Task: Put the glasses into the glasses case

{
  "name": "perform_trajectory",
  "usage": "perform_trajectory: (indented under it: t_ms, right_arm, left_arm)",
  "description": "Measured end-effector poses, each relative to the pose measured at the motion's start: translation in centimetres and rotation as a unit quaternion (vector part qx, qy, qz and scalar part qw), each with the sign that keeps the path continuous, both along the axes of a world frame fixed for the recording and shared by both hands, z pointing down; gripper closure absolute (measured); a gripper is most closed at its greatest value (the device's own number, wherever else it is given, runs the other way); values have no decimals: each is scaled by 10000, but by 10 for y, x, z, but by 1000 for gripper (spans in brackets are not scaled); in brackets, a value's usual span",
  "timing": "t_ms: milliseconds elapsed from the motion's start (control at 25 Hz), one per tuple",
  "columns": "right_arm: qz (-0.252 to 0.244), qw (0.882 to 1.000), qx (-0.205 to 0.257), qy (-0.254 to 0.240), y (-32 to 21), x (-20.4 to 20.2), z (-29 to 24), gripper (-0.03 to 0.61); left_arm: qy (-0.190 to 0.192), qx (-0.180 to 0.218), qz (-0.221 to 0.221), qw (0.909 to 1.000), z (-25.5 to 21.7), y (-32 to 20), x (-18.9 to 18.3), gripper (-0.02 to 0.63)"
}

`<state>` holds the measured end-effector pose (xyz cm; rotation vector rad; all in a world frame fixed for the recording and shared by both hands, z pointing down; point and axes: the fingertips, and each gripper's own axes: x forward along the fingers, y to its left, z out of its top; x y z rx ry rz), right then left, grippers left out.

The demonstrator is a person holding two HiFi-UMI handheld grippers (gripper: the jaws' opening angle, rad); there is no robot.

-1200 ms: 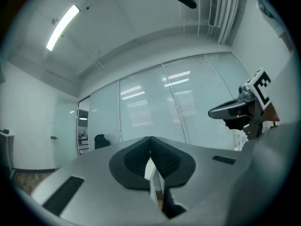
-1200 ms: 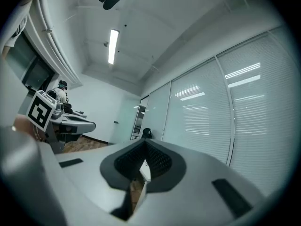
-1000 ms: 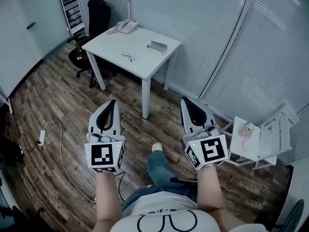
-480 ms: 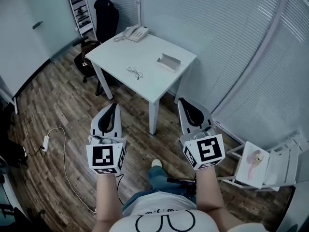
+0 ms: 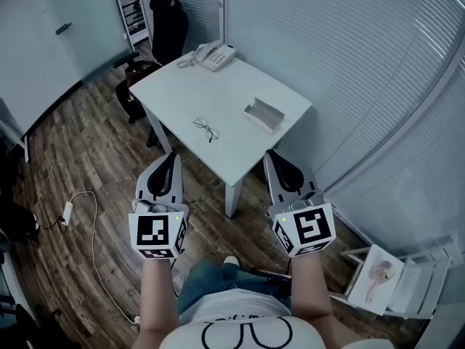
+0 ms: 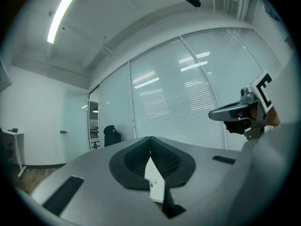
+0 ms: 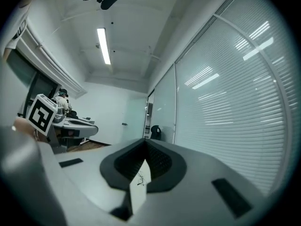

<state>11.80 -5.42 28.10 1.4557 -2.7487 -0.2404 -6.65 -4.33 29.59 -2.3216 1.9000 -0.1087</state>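
A pair of thin-framed glasses lies near the middle of the white table. An open pale glasses case rests to their right, near the table's right edge. My left gripper and right gripper are held side by side over the floor, short of the table's near corner. Both point level at the table. Each is shut with nothing between its jaws. Past the left gripper's closed tips, the glasses show small on the tabletop. The right gripper view shows its own gripper and the glasses the same way.
A white desk phone sits at the table's far corner, with a black office chair behind it. A white power strip and cable lie on the wood floor at left. Blinds line the right wall. A white folding rack stands at lower right.
The table with the glasses and case has come closer and lower in the head view as both grippers were carried toward it. Both stay shut and empty.
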Motion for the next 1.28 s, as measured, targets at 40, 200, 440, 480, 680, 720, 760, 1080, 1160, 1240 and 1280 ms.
perform_trajectory:
  t_ms: [40,200,440,480,680,720,760,1080,1160,1240,1280]
  right_arm:
    - [-36,10000,-25,18,-6,-3,3,568]
    - [-69,9998,-152,57,-36,-10,14,568]
    - [-21,9996,-191,225,-96,-37,23,568]
    - [-6,9995,-223,216,-109,-42,24,568]
    - [-273,9969,-720,183,-173,-76,44,489]
    - [-349,9959,-810,212,-185,-84,49,380]
    - [-391,9951,-878,243,-197,-90,54,356]
    - [-758,9778,-1833,670,-277,-146,120,345]
    - [-906,9682,-2171,851,-289,-161,148,348]
    - [-1046,9566,-2519,1030,-296,-175,178,357]
    - [-1114,9499,-2697,1122,-299,-181,194,371]
  left_arm:
    - [11,-26,-37,10000,2,-7,-3,597]
    - [19,-88,-125,9999,8,-38,-15,597]
    - [70,-149,-55,9998,17,-101,-41,597]
    - [76,-160,-35,9998,18,-114,-46,597]
    - [203,-341,-20,9992,30,-183,-79,597]
    - [231,-382,-22,9990,34,-197,-85,597]
    - [252,-414,-17,9988,37,-211,-91,597]
    - [373,-814,122,9959,71,-296,-129,597]
    - [394,-963,149,9945,84,-311,-139,597]
    - [410,-1133,171,9926,98,-324,-149,597]
    - [418,-1227,181,9914,106,-330,-153,597]
